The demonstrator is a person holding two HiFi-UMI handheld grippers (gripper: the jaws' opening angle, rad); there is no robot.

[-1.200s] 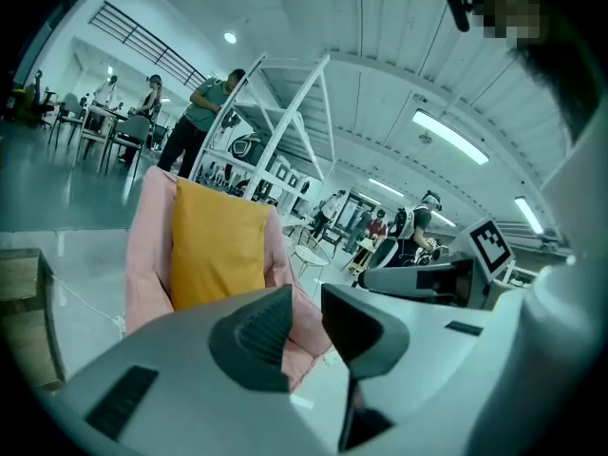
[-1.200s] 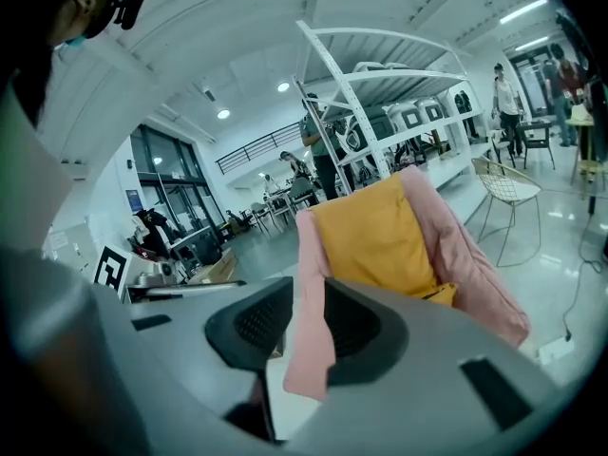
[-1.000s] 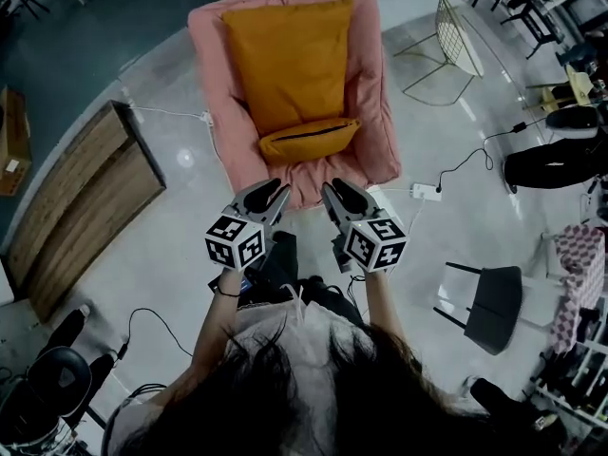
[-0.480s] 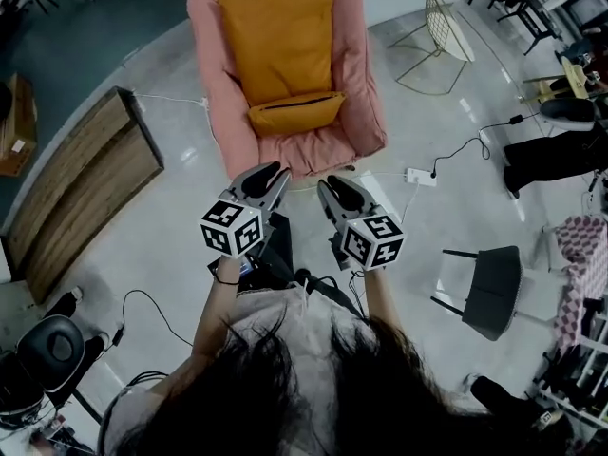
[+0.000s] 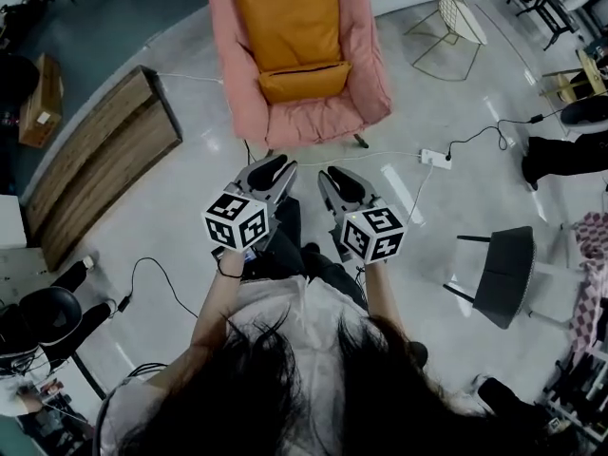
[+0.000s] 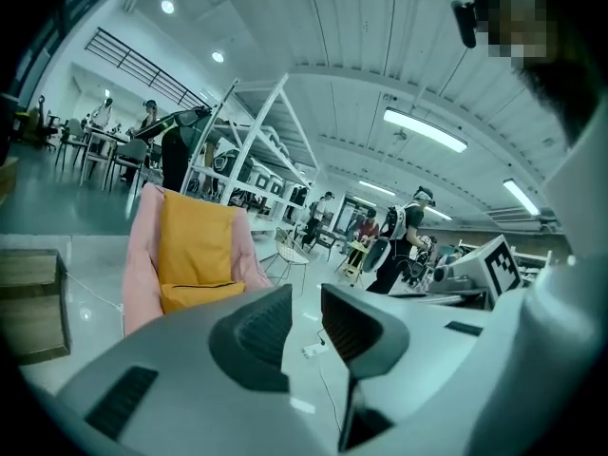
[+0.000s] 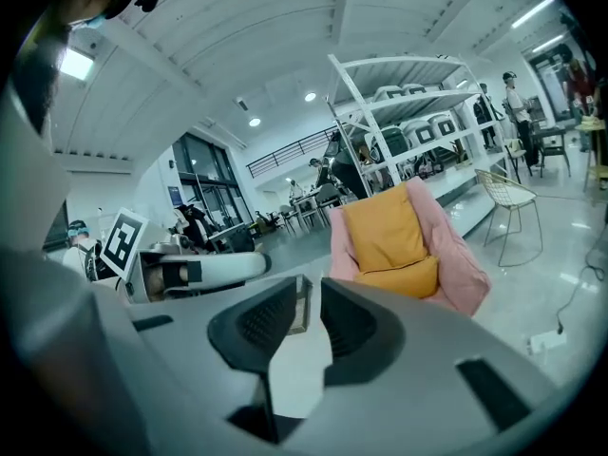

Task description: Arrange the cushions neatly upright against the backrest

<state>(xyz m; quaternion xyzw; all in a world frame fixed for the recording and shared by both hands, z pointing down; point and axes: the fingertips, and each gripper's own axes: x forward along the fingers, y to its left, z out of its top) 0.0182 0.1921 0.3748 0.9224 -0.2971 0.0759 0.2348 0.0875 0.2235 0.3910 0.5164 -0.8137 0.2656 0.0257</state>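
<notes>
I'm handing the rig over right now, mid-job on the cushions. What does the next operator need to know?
Left gripper: jaws slightly apart, empty, held well short of the armchair.
Right gripper: jaws have just been closing; there is a narrow gap between them with nothing in it.
Large orange cushion: upright against the armchair's back.
Small orange cushion: across the seat, resting against the large one's foot.
Done: both cushions look tidy on the chair.
Left: probably just a check that the small cushion sits upright, which is unclear from here.
</notes>
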